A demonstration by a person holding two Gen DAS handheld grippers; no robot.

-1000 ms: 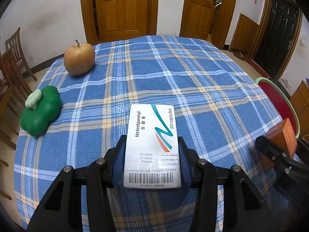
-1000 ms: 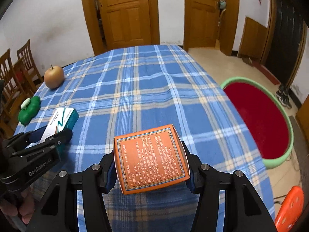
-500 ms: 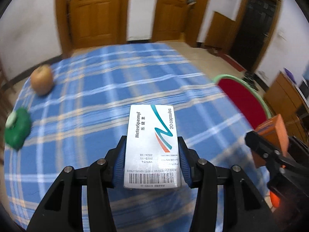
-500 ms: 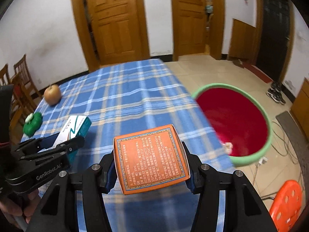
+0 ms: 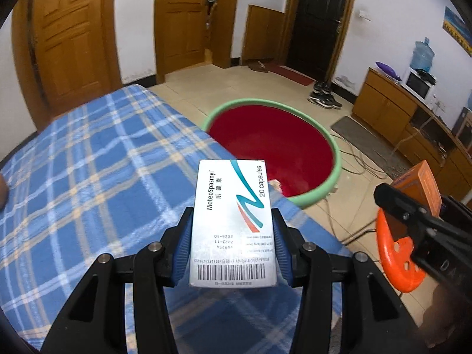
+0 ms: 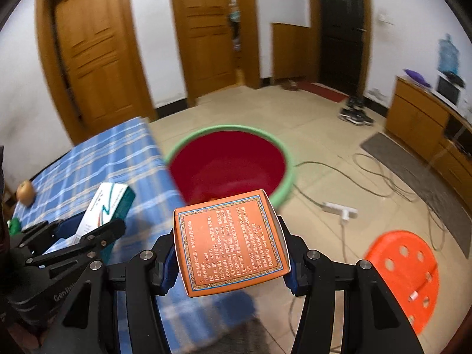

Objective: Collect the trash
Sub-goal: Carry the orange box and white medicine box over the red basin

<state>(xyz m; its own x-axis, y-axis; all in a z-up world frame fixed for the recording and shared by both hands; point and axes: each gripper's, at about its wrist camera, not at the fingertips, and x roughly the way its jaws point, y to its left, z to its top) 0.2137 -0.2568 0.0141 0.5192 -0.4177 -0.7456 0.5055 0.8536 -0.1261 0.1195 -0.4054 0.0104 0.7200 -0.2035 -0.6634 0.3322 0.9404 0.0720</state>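
Note:
My left gripper [image 5: 233, 247] is shut on a white medicine box [image 5: 233, 221] printed with a teal and red swoosh, held above the edge of the blue plaid table [image 5: 88, 183]. The right gripper [image 6: 228, 250] is shut on an orange box [image 6: 230, 240] covered in small print. Beyond both boxes a red basin with a green rim [image 5: 274, 147] [image 6: 230, 165] stands on the floor beside the table. In the left wrist view the orange box [image 5: 421, 183] shows at the right edge; in the right wrist view the white box [image 6: 103, 209] shows at the left.
An orange perforated stool [image 6: 404, 274] stands on the tiled floor right of the basin, with cables and a white power strip [image 6: 339, 209] nearby. An apple [image 6: 26, 193] and a green toy [image 6: 13, 225] lie far left on the table. A wooden cabinet [image 5: 413, 118] lines the right wall.
Both grippers have swung right and risen a little, each still holding its box. The view has shifted from the tabletop to the table's edge, with the red basin now straight ahead.

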